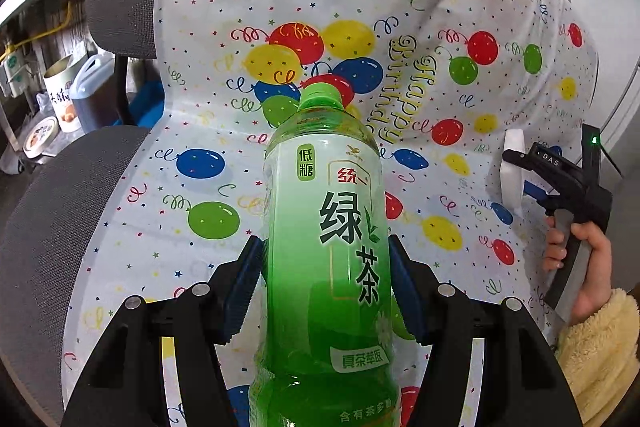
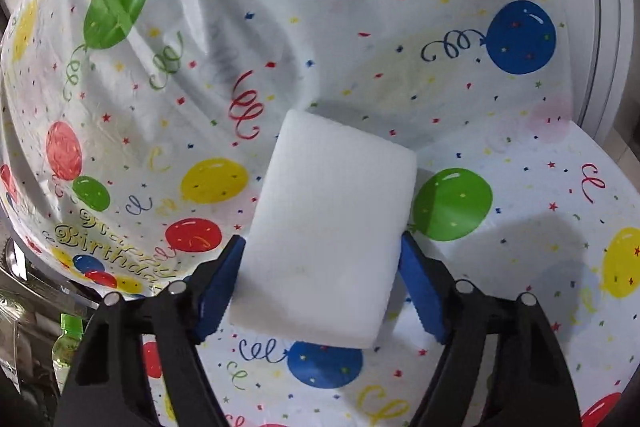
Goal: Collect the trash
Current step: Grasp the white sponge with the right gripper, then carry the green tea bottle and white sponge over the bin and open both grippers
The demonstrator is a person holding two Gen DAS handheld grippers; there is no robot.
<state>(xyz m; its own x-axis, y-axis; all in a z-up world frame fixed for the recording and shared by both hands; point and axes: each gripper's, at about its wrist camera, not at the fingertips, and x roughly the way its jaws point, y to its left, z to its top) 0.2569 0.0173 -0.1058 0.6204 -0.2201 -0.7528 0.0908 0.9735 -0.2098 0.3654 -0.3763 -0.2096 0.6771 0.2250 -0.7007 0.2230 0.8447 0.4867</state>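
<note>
Fingers gripping bottle, sponge, tablecloth

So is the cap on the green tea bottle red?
No, the green tea bottle in the left gripper has a green cap.

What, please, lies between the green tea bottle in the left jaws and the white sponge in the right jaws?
In the left wrist view, only the balloon-print cloth shows between the green tea bottle and the white sponge.
</note>
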